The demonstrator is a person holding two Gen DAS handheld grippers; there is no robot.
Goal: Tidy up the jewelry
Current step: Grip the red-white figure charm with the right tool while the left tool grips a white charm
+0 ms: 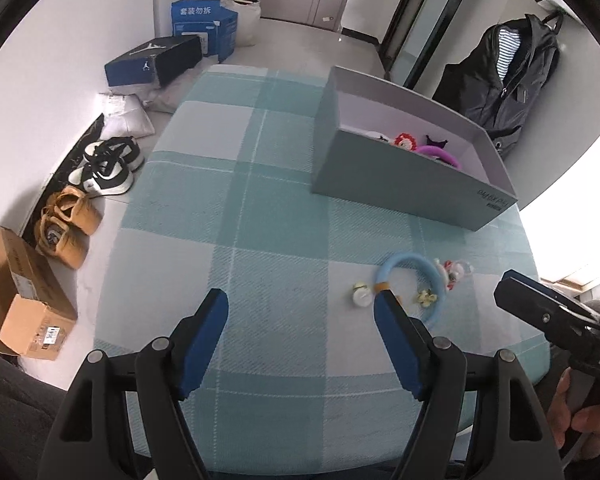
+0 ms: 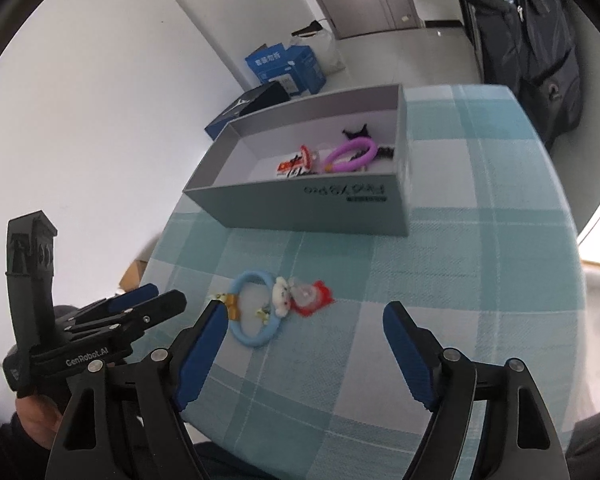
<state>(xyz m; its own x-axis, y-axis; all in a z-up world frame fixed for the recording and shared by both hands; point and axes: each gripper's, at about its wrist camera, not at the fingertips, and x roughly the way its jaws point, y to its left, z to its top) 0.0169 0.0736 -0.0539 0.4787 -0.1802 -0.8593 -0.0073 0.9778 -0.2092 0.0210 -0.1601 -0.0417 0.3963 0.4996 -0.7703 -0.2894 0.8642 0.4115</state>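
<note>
Tilting down, both claws agape.

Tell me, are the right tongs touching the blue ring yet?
Apart. The right wrist view shows the right tongs open, with checked cloth visible between the left pad's tip and the blue ring, which lies on the table.

Blue bracelet [image 2: 255, 312] on checked cloth [image 2: 440, 280], grey box [image 2: 320, 208] behind, right gripper [image 2: 302, 312] jaws apart
</note>
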